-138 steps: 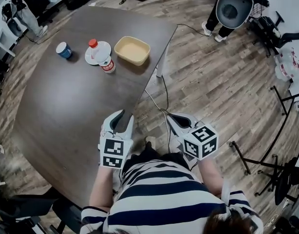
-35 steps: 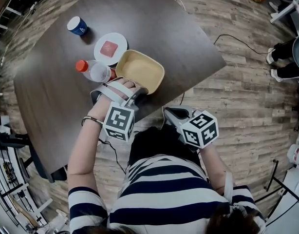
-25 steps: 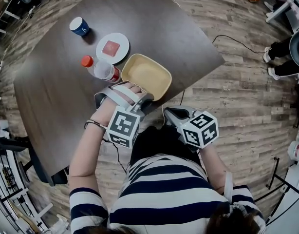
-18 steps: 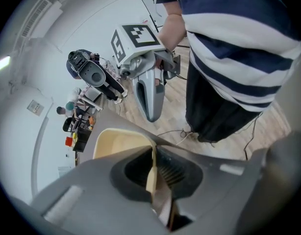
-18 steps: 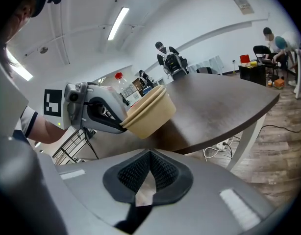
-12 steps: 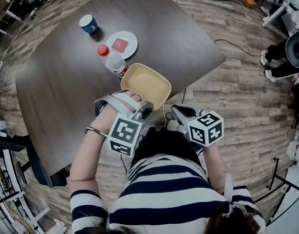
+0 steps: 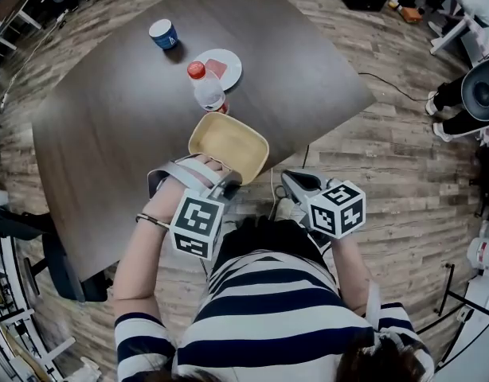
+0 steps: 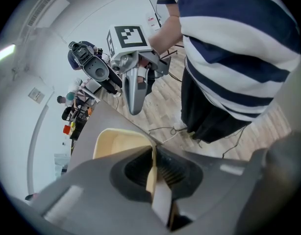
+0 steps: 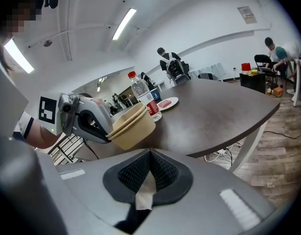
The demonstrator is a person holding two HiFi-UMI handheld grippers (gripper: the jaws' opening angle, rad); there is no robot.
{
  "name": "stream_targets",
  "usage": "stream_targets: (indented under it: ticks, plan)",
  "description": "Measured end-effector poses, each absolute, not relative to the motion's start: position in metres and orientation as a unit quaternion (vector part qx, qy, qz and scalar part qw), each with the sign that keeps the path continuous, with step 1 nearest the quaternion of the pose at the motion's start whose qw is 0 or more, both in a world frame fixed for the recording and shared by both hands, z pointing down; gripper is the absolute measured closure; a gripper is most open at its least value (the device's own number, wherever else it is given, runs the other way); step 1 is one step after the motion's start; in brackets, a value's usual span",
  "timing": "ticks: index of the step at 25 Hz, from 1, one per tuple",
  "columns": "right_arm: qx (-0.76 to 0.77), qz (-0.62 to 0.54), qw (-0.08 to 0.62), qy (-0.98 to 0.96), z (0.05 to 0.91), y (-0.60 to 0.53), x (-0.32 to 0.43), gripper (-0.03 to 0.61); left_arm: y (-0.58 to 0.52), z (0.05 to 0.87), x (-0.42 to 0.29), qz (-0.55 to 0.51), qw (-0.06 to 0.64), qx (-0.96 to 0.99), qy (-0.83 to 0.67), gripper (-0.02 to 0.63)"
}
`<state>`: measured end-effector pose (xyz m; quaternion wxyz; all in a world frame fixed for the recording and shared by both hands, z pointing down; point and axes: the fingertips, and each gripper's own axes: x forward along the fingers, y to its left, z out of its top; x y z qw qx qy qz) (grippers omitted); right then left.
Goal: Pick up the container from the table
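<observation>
Over table (image 7: 101, 134), left gripper (image 7: 226, 183) clamps container (image 7: 228, 143) rim

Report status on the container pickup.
Left gripper shut on container rim. Right gripper shut, empty, beside the table. Container tilted, seems off the table. Bottle stands just beyond it.

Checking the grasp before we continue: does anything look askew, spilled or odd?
The container hangs tilted, pinched by one rim edge alone in the left gripper. The bottle and cup stand upright; nothing looks spilled.
</observation>
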<state>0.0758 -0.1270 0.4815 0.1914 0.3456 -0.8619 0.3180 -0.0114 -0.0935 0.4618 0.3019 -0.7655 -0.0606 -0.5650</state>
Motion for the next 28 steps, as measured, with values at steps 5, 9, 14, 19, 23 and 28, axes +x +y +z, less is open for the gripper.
stream_targets:
  ticks: [5, 9, 14, 19, 23, 28]
  plan:
    - [0.338, 0.309, 0.193, -0.868, 0.474, -0.123, 0.053, 0.580, -0.086, 0.459, -0.044, -0.579, 0.286, -0.761, -0.047, 0.614]
    - [0.335, 0.300, 0.193, -0.872, 0.469, -0.121, 0.037, 0.580, -0.080, 0.458, -0.068, -0.592, 0.271, -0.758, -0.038, 0.614]
    - [0.332, 0.289, 0.194, -0.877, 0.463, -0.121, 0.022, 0.581, -0.073, 0.458, -0.095, -0.605, 0.244, -0.757, -0.028, 0.614]
    - [0.327, 0.276, 0.196, -0.882, 0.457, -0.118, 0.008, 0.581, -0.067, 0.458, -0.120, -0.618, 0.223, -0.754, -0.018, 0.614]
    - [0.326, 0.266, 0.199, -0.885, 0.453, -0.117, 0.006, 0.580, -0.063, 0.457, -0.128, -0.620, 0.206, -0.757, -0.010, 0.614]
    - [0.329, 0.257, 0.201, -0.886, 0.448, -0.117, 0.003, 0.581, -0.055, 0.460, -0.138, -0.623, 0.192, -0.759, -0.007, 0.614]
